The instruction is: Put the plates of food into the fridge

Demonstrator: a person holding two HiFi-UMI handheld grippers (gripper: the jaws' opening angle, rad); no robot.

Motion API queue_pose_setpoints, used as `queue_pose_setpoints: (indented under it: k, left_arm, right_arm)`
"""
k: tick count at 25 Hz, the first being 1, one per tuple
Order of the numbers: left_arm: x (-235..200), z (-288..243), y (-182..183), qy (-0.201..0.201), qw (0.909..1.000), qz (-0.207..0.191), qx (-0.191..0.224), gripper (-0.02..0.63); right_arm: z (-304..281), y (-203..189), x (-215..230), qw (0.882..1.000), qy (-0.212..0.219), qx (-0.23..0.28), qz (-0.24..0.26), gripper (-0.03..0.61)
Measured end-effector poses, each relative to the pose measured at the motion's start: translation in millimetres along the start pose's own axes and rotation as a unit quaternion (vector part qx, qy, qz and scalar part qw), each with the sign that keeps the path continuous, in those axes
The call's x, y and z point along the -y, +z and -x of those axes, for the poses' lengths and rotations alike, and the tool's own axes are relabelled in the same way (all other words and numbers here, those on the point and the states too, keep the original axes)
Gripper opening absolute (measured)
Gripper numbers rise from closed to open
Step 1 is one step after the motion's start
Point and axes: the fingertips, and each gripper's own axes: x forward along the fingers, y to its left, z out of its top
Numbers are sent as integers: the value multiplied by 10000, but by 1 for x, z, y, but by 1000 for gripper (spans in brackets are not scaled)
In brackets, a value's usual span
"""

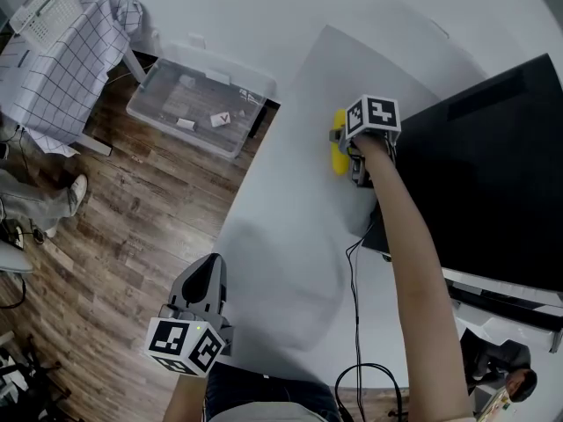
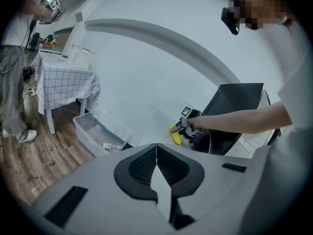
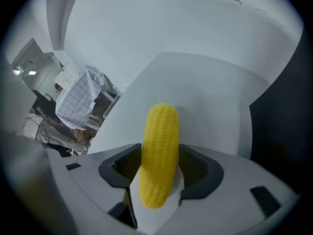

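Corn (image 3: 159,151) on white table (image 1: 290,236) between right gripper's (image 1: 348,155) parted jaws, left gripper (image 1: 208,271) closed beside table edge

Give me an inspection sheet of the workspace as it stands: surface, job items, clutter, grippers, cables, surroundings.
Surface: white table, flat, no spills seen.
Job's things: yellow corn cob lying on the table; no plates seen, no fridge I can identify.
Clutter: black panel over the table's right side.
Grippers: left gripper shut, empty, beside the table's near-left edge; right gripper open, jaws either side of the corn cob.
Cables: black cable on the table, running toward the black panel.
Surroundings: wooden floor, clear plastic bin, checked-cloth table with a white basket, a person standing at left.
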Motion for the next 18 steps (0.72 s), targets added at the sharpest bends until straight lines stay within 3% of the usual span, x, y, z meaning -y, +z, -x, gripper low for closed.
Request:
queue_pose_setpoints:
  k: [18]
  left_arm:
    - [-6,1,-8,32,9998,188,-66,9]
  right_arm:
    - [-3,-2,0,9999,-109,21,-125,227]
